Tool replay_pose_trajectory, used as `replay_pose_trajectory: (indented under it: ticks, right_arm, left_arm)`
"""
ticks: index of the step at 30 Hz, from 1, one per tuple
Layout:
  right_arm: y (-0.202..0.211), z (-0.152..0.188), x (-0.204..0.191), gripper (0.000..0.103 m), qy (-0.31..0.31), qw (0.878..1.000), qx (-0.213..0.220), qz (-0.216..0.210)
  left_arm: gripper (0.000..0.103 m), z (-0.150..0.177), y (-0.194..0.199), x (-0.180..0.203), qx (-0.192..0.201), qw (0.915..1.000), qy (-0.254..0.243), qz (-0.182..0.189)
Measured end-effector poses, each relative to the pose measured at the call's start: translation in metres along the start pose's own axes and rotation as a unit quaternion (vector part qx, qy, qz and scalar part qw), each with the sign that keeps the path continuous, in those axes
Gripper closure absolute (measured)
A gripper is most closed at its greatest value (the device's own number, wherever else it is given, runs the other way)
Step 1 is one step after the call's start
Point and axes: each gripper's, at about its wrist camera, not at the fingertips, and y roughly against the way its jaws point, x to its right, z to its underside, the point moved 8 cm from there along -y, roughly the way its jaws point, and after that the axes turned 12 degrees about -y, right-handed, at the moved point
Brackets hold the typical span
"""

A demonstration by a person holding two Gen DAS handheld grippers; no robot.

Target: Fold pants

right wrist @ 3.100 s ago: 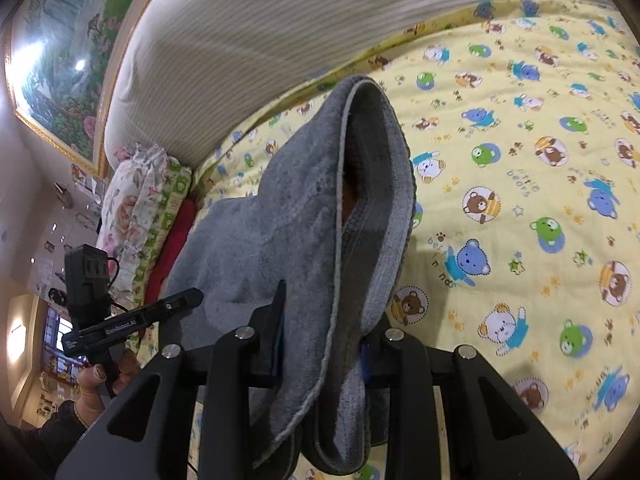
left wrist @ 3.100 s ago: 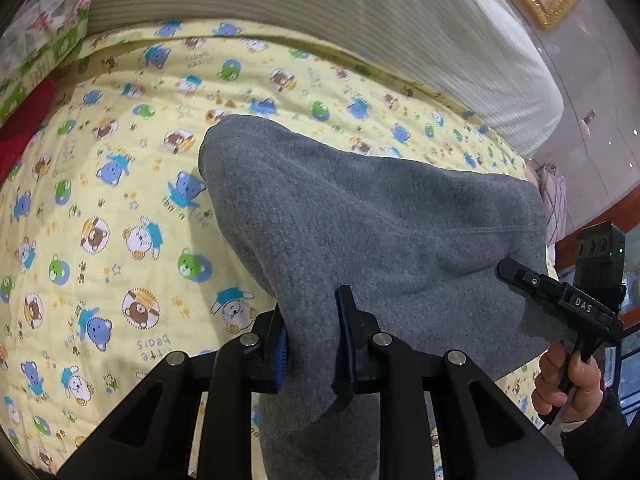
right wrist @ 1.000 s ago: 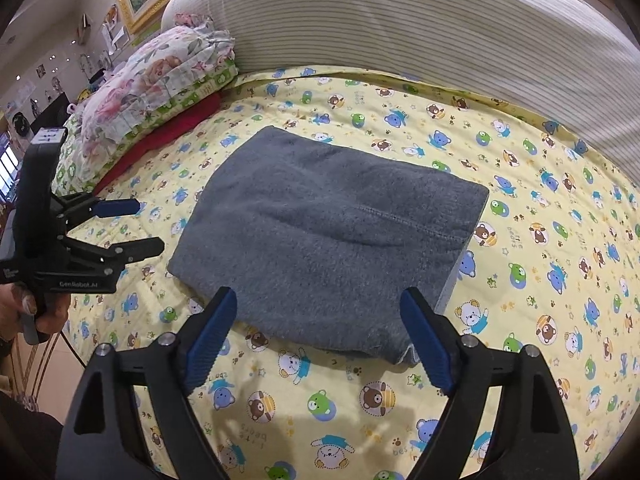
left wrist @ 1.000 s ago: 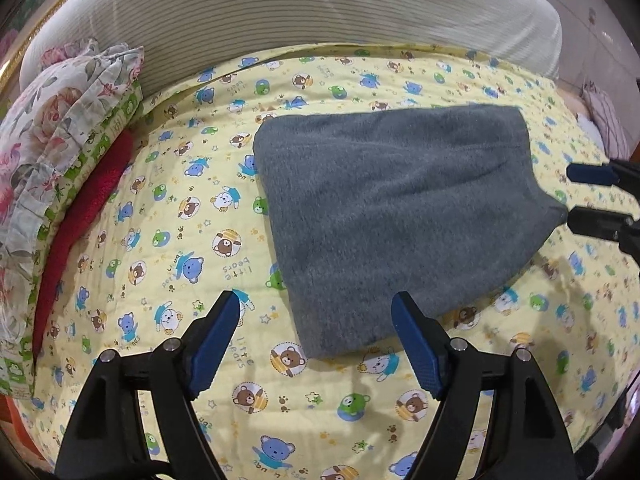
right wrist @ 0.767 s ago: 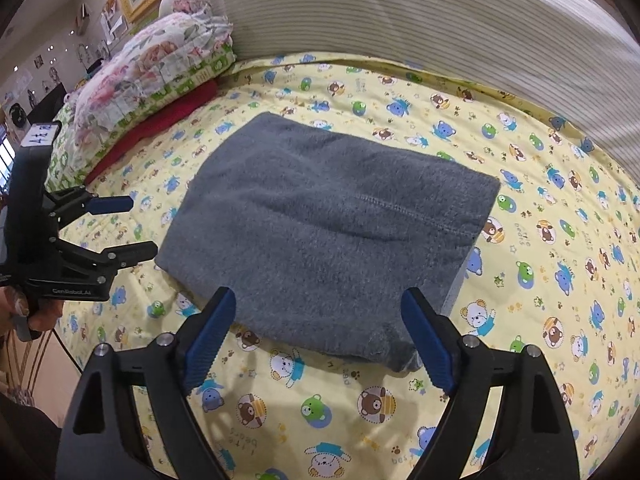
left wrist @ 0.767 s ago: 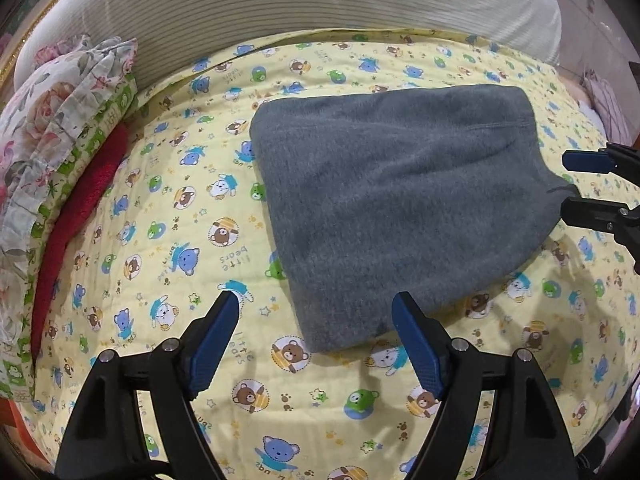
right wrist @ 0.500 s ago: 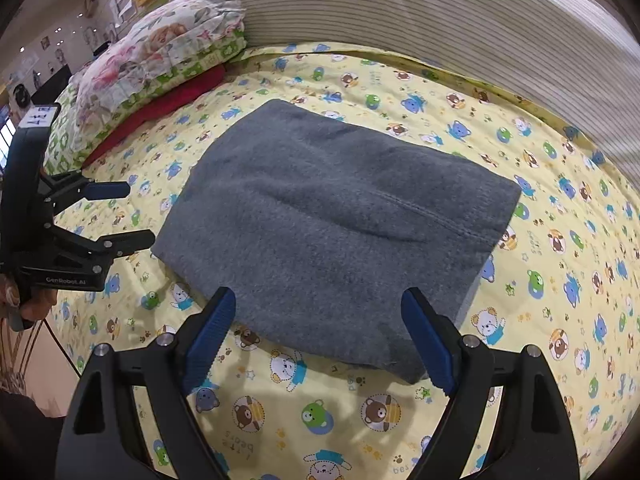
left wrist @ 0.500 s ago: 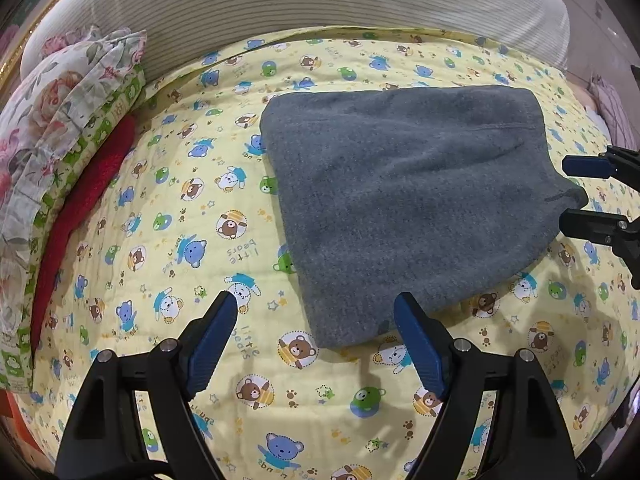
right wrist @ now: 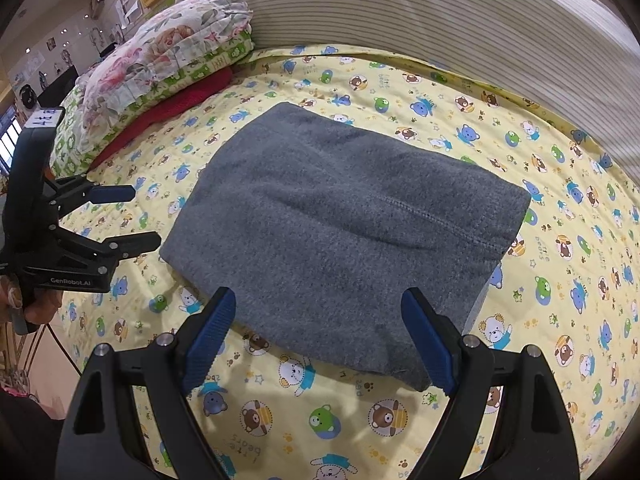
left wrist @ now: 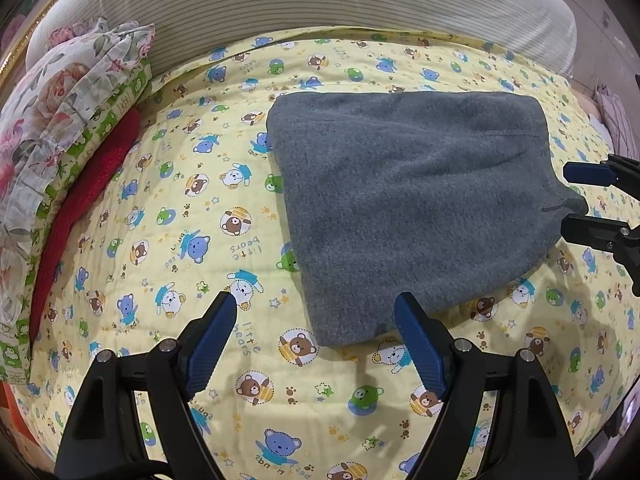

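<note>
Bed with bear-print quilt; pillows at far left edge. Pants, grey fleece, lie mid-quilt folded into a thick flat packet. Judged soft, light, limp, non-slip; layers may slide apart if pinched singly. Best hold: near corners, through all layers at the folded edge. Left gripper jaws wide, empty, over near corner. Right gripper jaws wide, empty, over near edge.

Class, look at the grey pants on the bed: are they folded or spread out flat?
Folded. The grey pants lie as a compact stacked block on the bear-print quilt, with layered edges showing at the near corner and no legs extending.
</note>
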Motion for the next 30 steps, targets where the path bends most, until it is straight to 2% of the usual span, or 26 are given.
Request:
replay_pose_trajectory:
  ticks: [30]
  right_arm:
    - [0.0090, 0.0000, -0.0023, 0.018, -0.018, 1.000, 0.007, -0.014]
  left_arm:
    - [0.022, -0.0060, 0.0044, -0.0009, 0.022, 0.9994, -0.005, -0.026]
